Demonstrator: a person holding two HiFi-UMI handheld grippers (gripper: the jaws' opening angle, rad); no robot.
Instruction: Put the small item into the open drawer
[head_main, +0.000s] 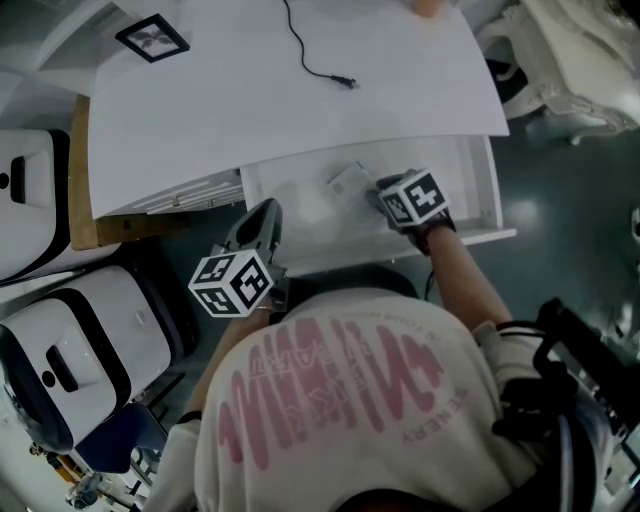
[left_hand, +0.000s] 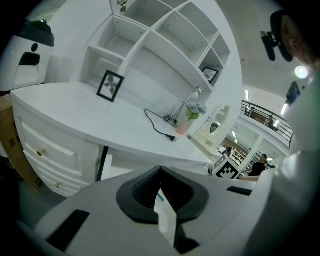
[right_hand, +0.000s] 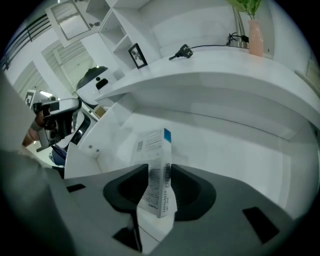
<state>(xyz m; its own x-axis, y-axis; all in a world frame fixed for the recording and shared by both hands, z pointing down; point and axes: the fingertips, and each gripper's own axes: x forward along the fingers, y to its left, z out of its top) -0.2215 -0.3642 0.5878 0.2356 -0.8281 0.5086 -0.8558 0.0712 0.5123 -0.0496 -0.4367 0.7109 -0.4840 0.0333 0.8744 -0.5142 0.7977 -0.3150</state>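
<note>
The small item is a white box with a blue corner. It stands tilted on edge inside the open white drawer under the desk top. My right gripper reaches down into the drawer. Its jaws stand wide on either side of the box, which leans between the pads without being squeezed. My left gripper hovers at the drawer's front left edge. Its fingertips meet and nothing shows between them. Behind the tips a pale sliver shows through the gap; I cannot tell what it is.
The white desk top overhangs the drawer and carries a black cable with a plug and a small picture frame. Closed drawers sit to the left. White and black machines stand on the floor at the left.
</note>
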